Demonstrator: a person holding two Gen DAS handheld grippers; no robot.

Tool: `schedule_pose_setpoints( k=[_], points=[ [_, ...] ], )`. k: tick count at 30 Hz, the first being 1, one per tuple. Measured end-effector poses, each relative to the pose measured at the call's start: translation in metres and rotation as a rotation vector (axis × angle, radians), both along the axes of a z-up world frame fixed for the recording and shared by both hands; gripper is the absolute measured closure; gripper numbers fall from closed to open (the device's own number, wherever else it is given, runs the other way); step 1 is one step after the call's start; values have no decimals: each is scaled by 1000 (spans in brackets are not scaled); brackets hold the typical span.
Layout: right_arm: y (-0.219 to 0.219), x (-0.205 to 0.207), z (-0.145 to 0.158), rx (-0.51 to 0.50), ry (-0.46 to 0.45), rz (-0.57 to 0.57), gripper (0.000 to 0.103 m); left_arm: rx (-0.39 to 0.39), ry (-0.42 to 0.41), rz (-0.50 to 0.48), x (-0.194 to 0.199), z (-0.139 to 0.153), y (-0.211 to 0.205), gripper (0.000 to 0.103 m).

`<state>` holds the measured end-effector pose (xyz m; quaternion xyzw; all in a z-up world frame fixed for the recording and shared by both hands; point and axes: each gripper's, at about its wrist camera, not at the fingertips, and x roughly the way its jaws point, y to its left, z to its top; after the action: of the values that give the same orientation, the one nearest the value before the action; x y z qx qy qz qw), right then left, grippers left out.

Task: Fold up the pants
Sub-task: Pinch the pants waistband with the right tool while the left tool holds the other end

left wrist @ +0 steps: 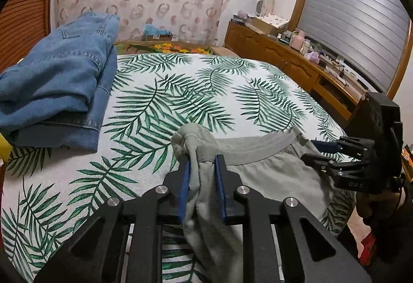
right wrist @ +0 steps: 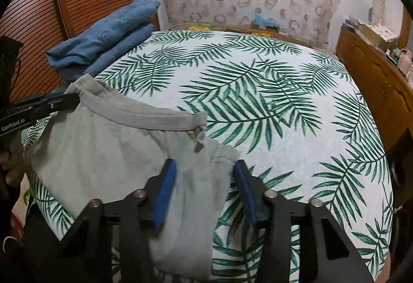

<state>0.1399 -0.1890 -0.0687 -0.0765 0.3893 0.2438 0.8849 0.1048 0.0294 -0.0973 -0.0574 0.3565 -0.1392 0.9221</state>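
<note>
Both grippers flank gray pants point(left wrist: 271, 167): left gripper point(left wrist: 202, 167) pinching, right gripper point(right wrist: 205, 179) wider.

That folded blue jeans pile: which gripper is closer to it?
Left. The left gripper clamps the grey pants on the side toward the jeans; the right gripper sits farther away.

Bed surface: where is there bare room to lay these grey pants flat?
The bedspread is bare across its middle and right, bordered by the far headboard edge and the wooden dresser. The far-left corner is crowded by folded jeans. The grey pants hang at the near edge.
</note>
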Motion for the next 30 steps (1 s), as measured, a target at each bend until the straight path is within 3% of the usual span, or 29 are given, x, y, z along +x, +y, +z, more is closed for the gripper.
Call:
schedule_pose_setpoints(
  k=[7,10,23,30],
  points=[
    [-3,-1,2,57,32,30,89,9,-31,-3,-7,7,-6,85],
    [-5,-3,4,75,25,33,94,-2,-44,-2,-10,10,-7,86],
    [-8,-23,30,100,-86,25,96,-29,-154,-8,-26,44,-11,88],
    [-10,-26,55,117,-149,39,96,6,-192,-8,-22,62,-12,88]
  ],
)
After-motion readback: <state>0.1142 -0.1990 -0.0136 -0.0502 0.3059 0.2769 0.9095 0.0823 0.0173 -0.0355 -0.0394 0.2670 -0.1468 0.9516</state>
